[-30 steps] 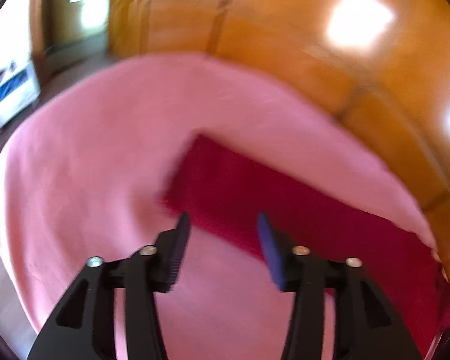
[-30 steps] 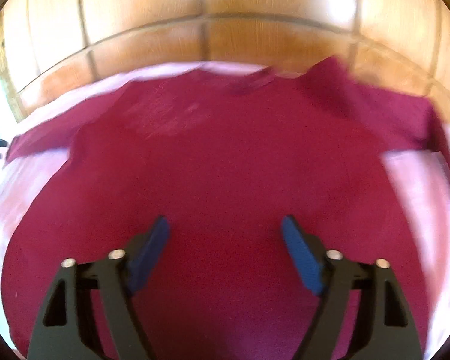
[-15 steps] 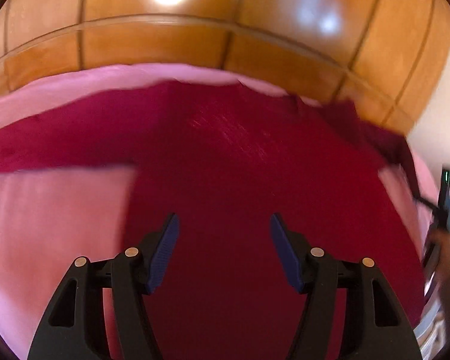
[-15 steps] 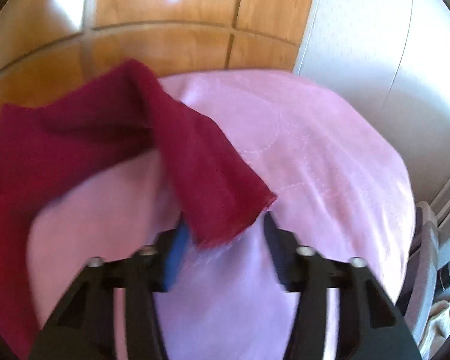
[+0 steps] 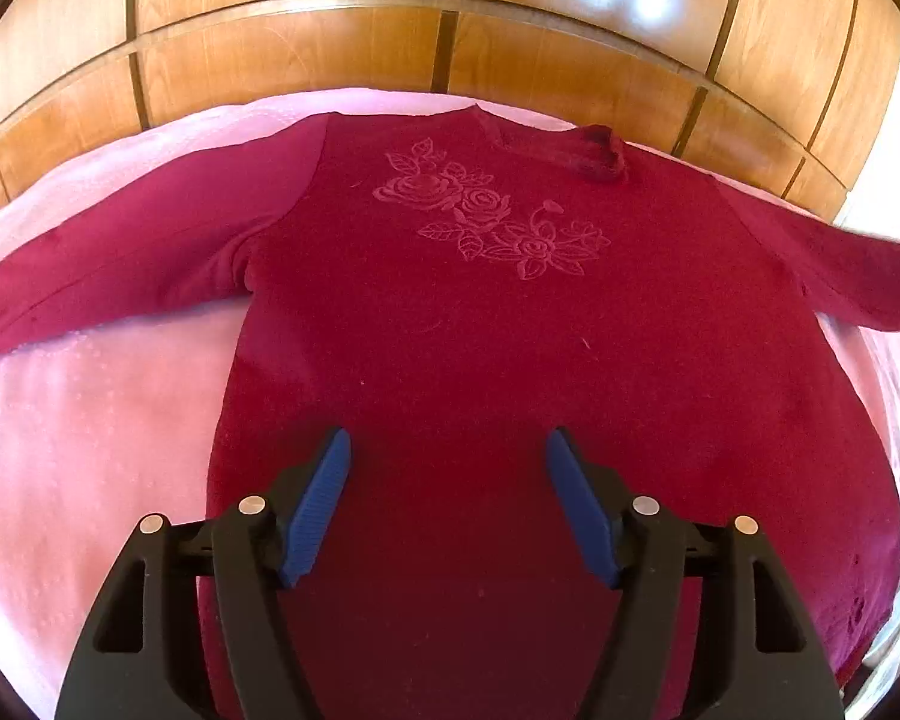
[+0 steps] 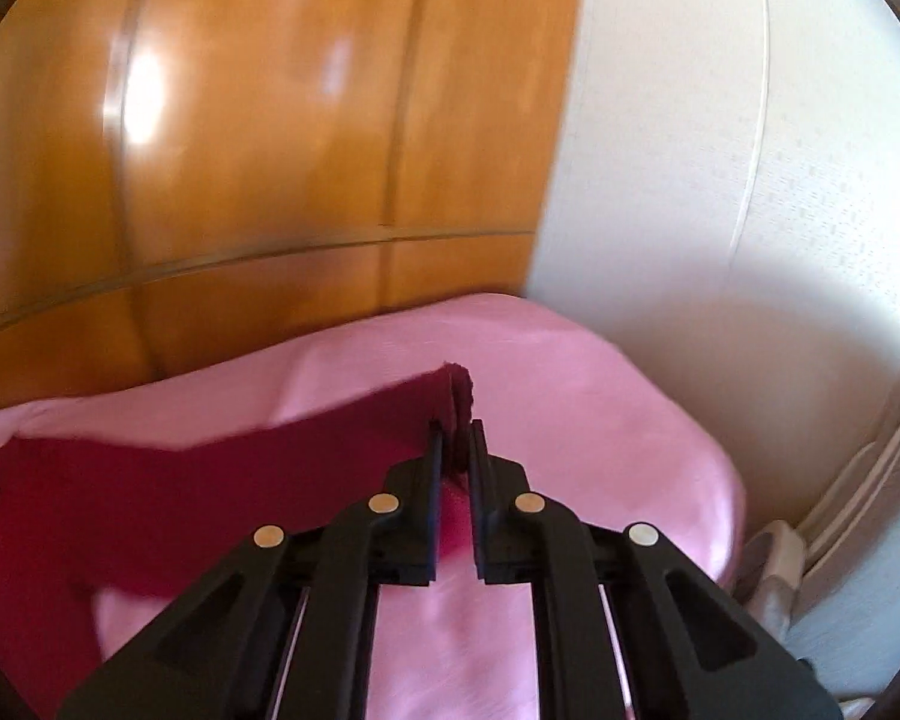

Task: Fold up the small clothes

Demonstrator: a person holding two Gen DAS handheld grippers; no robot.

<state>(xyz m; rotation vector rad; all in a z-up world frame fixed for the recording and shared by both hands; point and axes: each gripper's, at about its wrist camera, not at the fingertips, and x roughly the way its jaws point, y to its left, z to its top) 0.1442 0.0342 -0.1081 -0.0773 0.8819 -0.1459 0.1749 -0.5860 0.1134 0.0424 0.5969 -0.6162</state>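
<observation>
Left gripper (image 5: 447, 450): jaws spread, empty, above the hem.
Dark red long-sleeved top (image 5: 480, 324): flat on pink cover (image 5: 90, 420) (rose motif up).
Right gripper (image 6: 455, 441): clamps the cuff; carry it inward, taut.

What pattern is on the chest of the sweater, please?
Tone-on-tone roses with leaves on the dark red sweater, clearest in the left wrist view.

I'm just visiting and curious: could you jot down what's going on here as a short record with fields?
garment: dark red sweater with rose embroidery, spread face up
surface: pink cover
backdrop: wooden panelling
left gripper: jaws wide apart above the sweater's lower body, holding nothing
right gripper: jaws closed on the sleeve cuff
folding: not yet visible; both sleeves stretched out
</observation>
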